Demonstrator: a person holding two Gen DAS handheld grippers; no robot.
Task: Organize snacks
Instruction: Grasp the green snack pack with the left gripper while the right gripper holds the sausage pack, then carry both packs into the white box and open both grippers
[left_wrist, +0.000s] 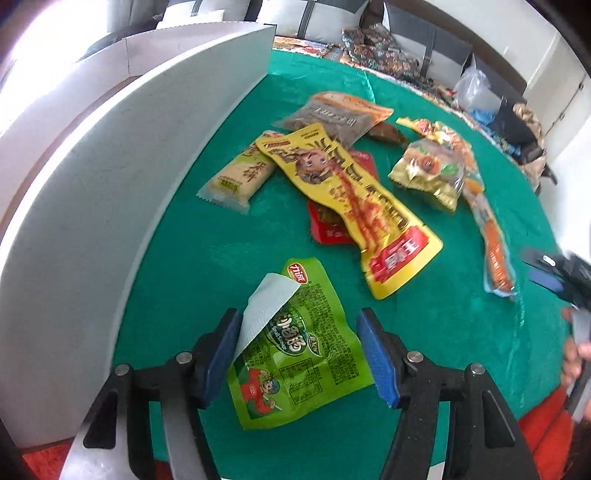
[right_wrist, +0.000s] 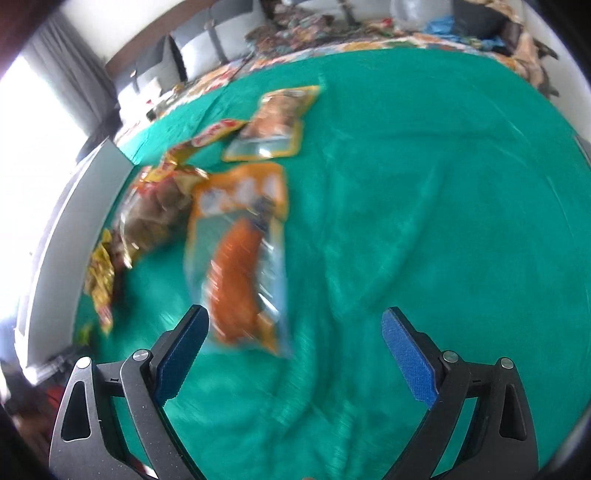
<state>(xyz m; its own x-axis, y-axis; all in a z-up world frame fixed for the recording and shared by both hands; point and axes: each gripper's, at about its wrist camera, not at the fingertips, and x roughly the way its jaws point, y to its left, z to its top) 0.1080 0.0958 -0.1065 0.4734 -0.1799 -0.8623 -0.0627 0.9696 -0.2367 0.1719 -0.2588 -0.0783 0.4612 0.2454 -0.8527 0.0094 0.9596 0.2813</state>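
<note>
In the left wrist view my left gripper (left_wrist: 301, 354) is open, its blue pads on either side of a green snack packet (left_wrist: 299, 350) with one corner folded over, lying on the green cloth (left_wrist: 207, 251). A long yellow packet (left_wrist: 351, 199), a beige rice-cake bar (left_wrist: 236, 177), a grey seed bag (left_wrist: 332, 114) and a clear packet (left_wrist: 432, 166) lie beyond. In the right wrist view my right gripper (right_wrist: 295, 354) is open and empty over the cloth; an orange sausage packet (right_wrist: 240, 266) lies just ahead of its left finger. This view is blurred.
A white box wall (left_wrist: 110, 184) curves along the left of the cloth. A red packet (left_wrist: 328, 225) lies under the yellow one. An orange sausage packet (left_wrist: 495, 251) lies at right, near my other gripper (left_wrist: 554, 280). Patterned fabric and clutter sit at the far edge.
</note>
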